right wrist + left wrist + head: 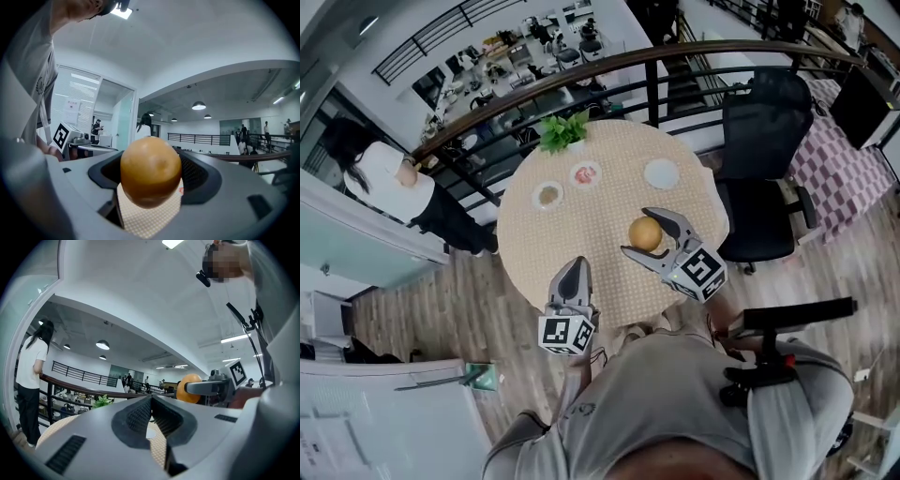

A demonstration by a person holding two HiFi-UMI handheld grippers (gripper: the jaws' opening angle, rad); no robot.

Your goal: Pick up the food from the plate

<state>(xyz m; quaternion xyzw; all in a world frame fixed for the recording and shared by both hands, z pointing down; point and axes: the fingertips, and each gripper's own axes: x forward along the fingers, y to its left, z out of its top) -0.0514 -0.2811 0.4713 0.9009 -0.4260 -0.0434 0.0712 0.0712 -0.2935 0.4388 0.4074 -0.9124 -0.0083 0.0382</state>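
One round golden-brown food piece (645, 233), pinched in my right tongs (636, 231) above the table (581, 246).

My left tongs (576, 266) are pressed together on nothing, near the table's closer edge. The food piece looks light and smooth-skinned. I judge it could slip or dent, so the grip belongs across its widest middle, where the jaws sit, with gentle pressure. The three plates (661, 173) lie well apart beyond it.

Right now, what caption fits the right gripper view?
Right tool holds a round orange food item over the table.
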